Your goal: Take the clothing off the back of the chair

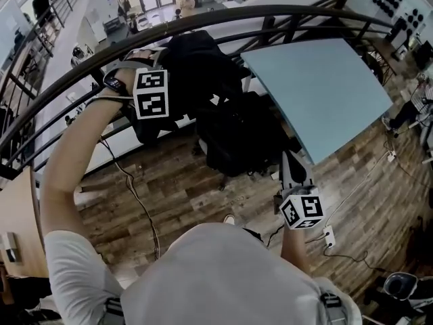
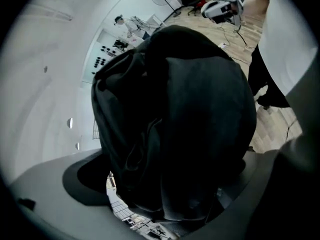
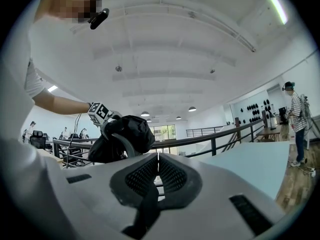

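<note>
- While the left gripper (image 1: 166, 87) reaches out at the end of the person's bare left arm (image 1: 67, 161), in the upper left of the head view, its jaws stand spread wide on either side of the clothing (image 1: 193, 63).
- Seen in the left gripper view, the clothing (image 2: 175, 119) fills the middle of the frame as a dark, rounded hump with folds down its left side. The grey jaws sit low at the left and right edges, clear of each other. Whether a pad touches the cloth cannot be made out.
- The clothing is black and lies bunched over the top of the black chair (image 1: 237, 141), in the upper middle of the head view, just below the curved black railing (image 1: 223, 15).
- In the right gripper view the same bundle (image 3: 127, 131) shows left of centre, with the marker cube of the left gripper right beside it at its upper left.
- The right gripper (image 1: 289, 158) is at the lower right of the head view, well apart from the clothing, its tip near the lower edge of the light blue table (image 1: 318, 87).
- Its own view shows the right gripper (image 3: 158, 166) with its pads closed together and nothing between them.
- A wooden floor (image 1: 169, 188) lies under the chair, with a cable (image 1: 139, 202) trailing across it at the left.
- At the far right of the right gripper view a person in a striped top (image 3: 295, 119) stands beyond the table.
</note>
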